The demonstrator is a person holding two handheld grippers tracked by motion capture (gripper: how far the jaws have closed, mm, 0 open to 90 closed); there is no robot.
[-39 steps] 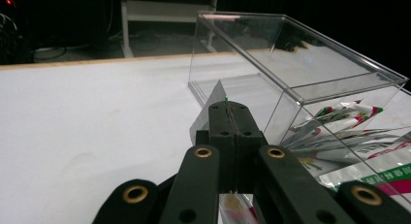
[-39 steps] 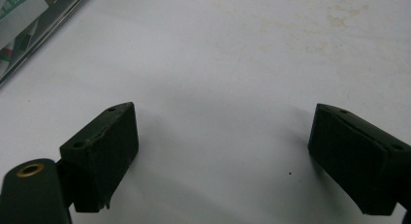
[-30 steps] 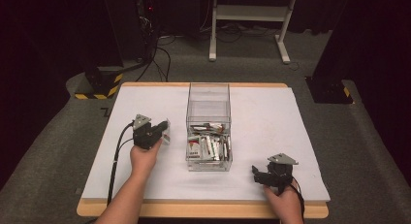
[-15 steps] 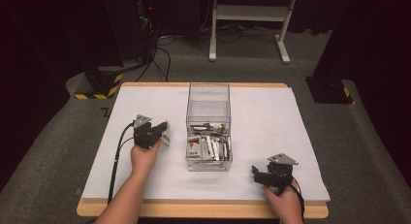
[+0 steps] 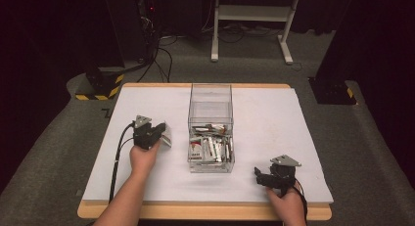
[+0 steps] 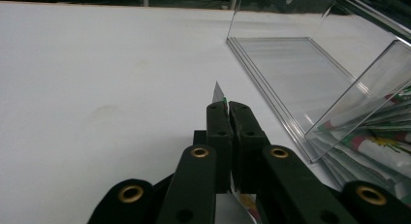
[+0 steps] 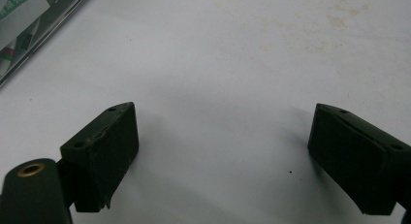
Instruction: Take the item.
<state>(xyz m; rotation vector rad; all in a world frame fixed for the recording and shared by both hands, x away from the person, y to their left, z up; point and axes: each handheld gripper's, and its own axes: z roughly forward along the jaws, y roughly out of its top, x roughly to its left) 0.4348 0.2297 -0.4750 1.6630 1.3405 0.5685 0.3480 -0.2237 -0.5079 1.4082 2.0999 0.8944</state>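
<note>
Thin packet (image 5: 167,135) pinched upright beside the clear box (image 5: 210,106) holding more packets (image 5: 211,146)

Both forearms are bare, no sleeves or gloves in the high view. Each hand carries a black gripper topped by a grey three-cornered plate: the left gripper (image 5: 155,130) trails a black cable toward the near edge, the right gripper (image 5: 258,174) has a thinner cable by the wrist. In the gripper views the jaws are matte black blocks with small screw holes, mounted on black link arms with brass-ringed pivots. The left hand (image 5: 143,157) and right hand (image 5: 288,205) wear nothing.
</note>
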